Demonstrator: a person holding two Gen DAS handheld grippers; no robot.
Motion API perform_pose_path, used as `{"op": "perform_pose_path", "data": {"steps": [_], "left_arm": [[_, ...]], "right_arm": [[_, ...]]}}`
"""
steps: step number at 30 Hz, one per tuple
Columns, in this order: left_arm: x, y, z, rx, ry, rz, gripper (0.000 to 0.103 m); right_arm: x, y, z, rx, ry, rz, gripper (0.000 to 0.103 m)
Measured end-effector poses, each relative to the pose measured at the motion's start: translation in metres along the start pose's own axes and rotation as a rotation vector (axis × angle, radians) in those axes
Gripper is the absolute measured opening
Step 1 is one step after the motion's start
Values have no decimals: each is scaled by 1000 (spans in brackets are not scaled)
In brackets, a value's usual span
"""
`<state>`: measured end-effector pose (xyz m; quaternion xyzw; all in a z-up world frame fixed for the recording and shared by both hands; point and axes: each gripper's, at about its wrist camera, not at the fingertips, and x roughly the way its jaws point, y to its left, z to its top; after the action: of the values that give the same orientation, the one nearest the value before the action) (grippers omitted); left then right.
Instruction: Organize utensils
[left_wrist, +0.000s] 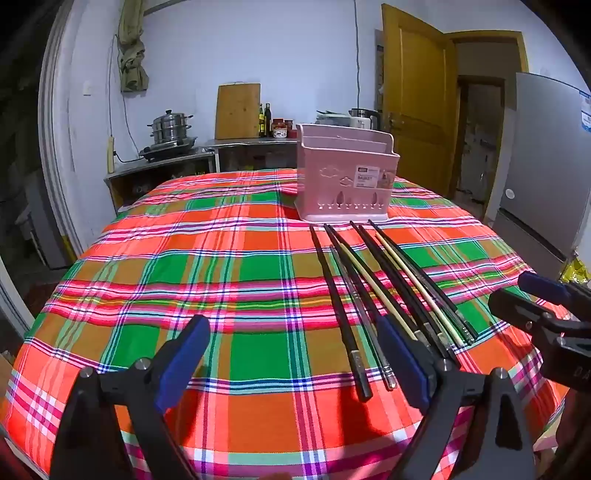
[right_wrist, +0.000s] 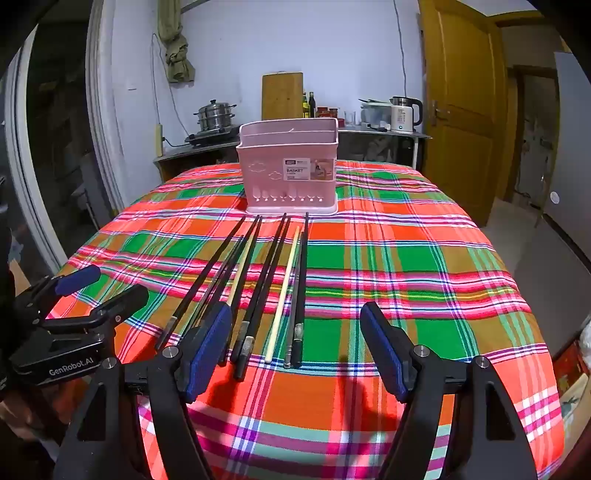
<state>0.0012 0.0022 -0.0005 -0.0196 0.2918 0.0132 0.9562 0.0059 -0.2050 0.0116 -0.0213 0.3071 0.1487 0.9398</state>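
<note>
Several chopsticks (left_wrist: 384, 288), black, metal and pale bamboo, lie side by side on the plaid tablecloth (left_wrist: 229, 266), pointing toward a pink utensil basket (left_wrist: 345, 173). They also show in the right wrist view (right_wrist: 266, 284), in front of the basket (right_wrist: 290, 166). My left gripper (left_wrist: 295, 354) is open and empty, hovering low over the cloth with its right finger over the chopsticks' near ends. My right gripper (right_wrist: 297, 350) is open and empty, just above the chopsticks' near ends. Each gripper shows at the edge of the other's view, the right one (left_wrist: 546, 310) and the left one (right_wrist: 74, 302).
The table is round with edges falling away on all sides. Behind it stand a counter with a steamer pot (left_wrist: 171, 127), a cutting board (left_wrist: 238, 110), bottles and a kettle (right_wrist: 404, 112). A wooden door (left_wrist: 413, 96) and a fridge (left_wrist: 546, 162) are at the right.
</note>
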Motion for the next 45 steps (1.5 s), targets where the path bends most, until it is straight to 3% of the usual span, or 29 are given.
{"op": "perform_pose_path", "data": {"steps": [14,45], "left_arm": [[-4,-16,0,4,2,9,94],[-1,-10,-3,18,7,-13,94]], "right_arm": [[-1,-2,-2,4,3,3,72],[-2,-1,2,4,2,3,72]]}}
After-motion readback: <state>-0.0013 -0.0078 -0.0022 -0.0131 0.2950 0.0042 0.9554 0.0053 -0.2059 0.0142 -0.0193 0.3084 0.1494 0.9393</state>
